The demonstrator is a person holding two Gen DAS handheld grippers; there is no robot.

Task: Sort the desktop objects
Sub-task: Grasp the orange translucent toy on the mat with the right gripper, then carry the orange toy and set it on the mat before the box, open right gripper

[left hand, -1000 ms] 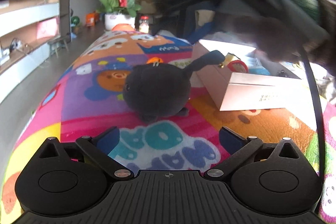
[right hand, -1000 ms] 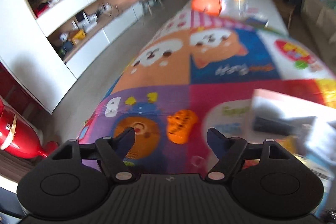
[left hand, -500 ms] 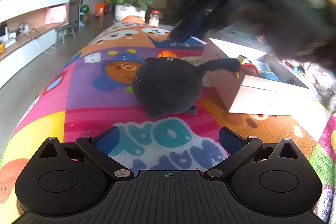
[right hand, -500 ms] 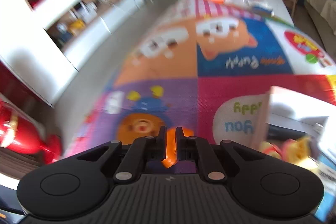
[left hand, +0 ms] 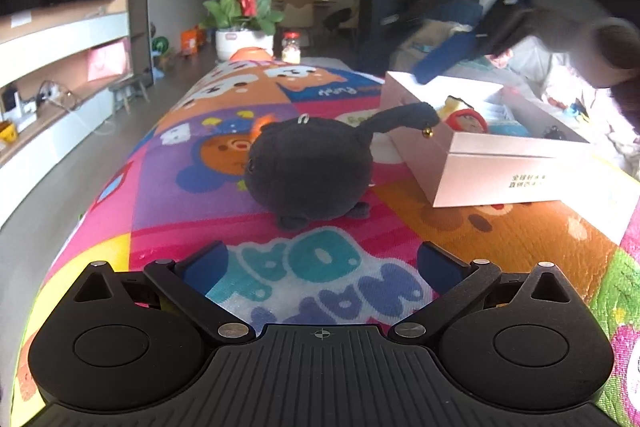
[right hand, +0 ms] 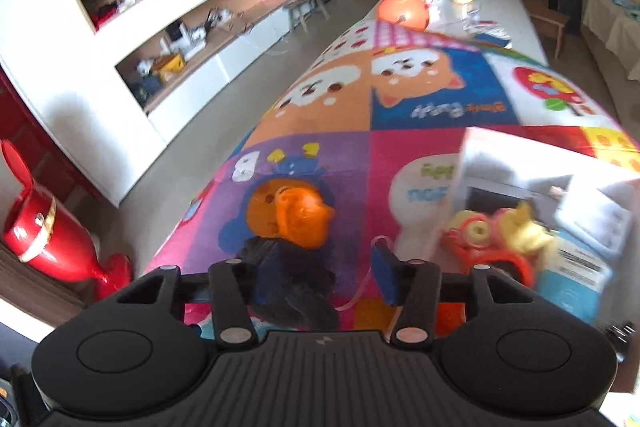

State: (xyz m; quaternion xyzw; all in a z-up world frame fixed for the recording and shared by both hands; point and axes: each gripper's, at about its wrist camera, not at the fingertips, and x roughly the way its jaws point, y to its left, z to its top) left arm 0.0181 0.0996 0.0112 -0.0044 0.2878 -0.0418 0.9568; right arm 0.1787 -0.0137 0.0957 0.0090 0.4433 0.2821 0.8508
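Note:
A round black plush cat (left hand: 310,171) lies on the colourful cartoon mat, its tail resting on the rim of a white box (left hand: 500,167). My left gripper (left hand: 322,261) is open and empty, a little short of the plush. My right gripper (right hand: 324,275) is open, high above the mat; an orange toy (right hand: 300,219) lies on the mat just ahead of its fingers. From above, the plush (right hand: 296,291) shows between the right fingers, far below. The right gripper's blue pads (left hand: 448,61) hang blurred over the box in the left wrist view.
The white box (right hand: 560,187) holds a red-and-yellow toy (right hand: 492,239) and a blue-and-white package (right hand: 572,275). A flower pot (left hand: 244,39), a jar (left hand: 291,49) and an orange ball (right hand: 404,9) stand at the table's far end. A TV shelf runs along the left.
My right gripper was shut half a second ago and has opened, and it has shifted nearer the box. My left gripper has stayed open in front of the plush.

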